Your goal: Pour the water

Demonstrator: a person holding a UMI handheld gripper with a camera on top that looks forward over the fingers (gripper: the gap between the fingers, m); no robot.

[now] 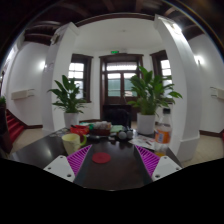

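My fingers (pixel 111 161) reach forward low over a dark, round bench (pixel 112 172), spread wide apart with nothing between them. The left pad (pixel 73 158) and the right pad (pixel 148 160) are both magenta and face each other across a bare stretch of the dark benchtop.

Just beyond my left finger, toward the left part of the bench, stands a yellow-green cup (pixel 71 142), upright. Behind it and a little toward the middle sits something red (pixel 79 130), too small to make out. At the far edge of the bench, near the middle, rests a low bowl-like dish (pixel 99 128) with dark contents I cannot identify.

Beyond my right finger, near the right edge of the bench, stands a clear plastic bottle (pixel 162 134), upright, with an orange label band around its middle. It is apart from my fingers and not touching the cup, which is well across the bench from it.

Past the bench, the room has white walls and a dark wooden double door (pixel 121 82) at the centre. A large leafy potted plant (pixel 69 98) stands to the left of the door and another plant (pixel 151 95) to the right, in a white pot.
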